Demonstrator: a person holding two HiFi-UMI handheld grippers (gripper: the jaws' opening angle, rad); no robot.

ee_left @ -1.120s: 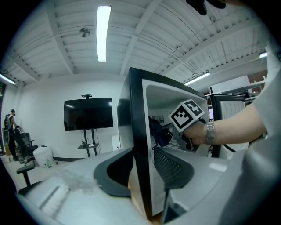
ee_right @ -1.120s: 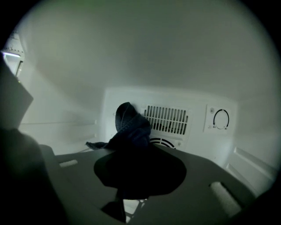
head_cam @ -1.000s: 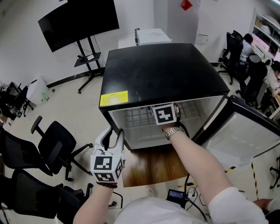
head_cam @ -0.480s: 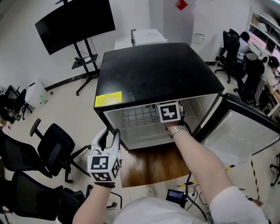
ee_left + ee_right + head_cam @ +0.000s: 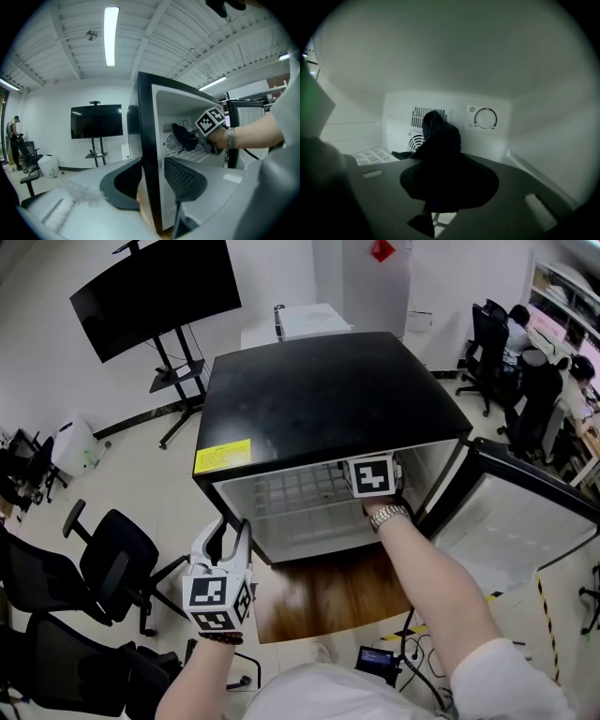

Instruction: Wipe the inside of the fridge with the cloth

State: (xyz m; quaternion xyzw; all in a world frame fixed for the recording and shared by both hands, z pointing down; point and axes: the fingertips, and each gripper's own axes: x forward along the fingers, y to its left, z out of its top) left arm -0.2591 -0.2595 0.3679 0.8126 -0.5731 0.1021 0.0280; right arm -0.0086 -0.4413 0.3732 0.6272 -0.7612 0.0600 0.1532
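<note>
The black mini fridge [image 5: 328, 390] stands with its door [image 5: 511, 521] swung open to the right. My right gripper [image 5: 445, 187] reaches inside it and is shut on a dark cloth [image 5: 438, 136]. The cloth bunches up against the white back wall, over the vent grille and fan. In the head view only that gripper's marker cube [image 5: 372, 475] and the wrist show; the cloth is hidden. My left gripper [image 5: 228, 526] hangs outside by the fridge's front-left edge. It is open, and that black edge [image 5: 146, 140] shows through its gap [image 5: 152, 187].
A thermostat dial [image 5: 486, 118] sits on the back wall right of the cloth. A wire shelf [image 5: 300, 493] lies inside. Office chairs [image 5: 103, 559] crowd my left, a TV on a stand [image 5: 155, 287] is behind, people sit at far right [image 5: 539, 371], and a cabled device [image 5: 380, 657] lies at my feet.
My right gripper has slid a little to the right inside the fridge. The left gripper has stayed by the front-left edge. The head view has shifted slightly.
</note>
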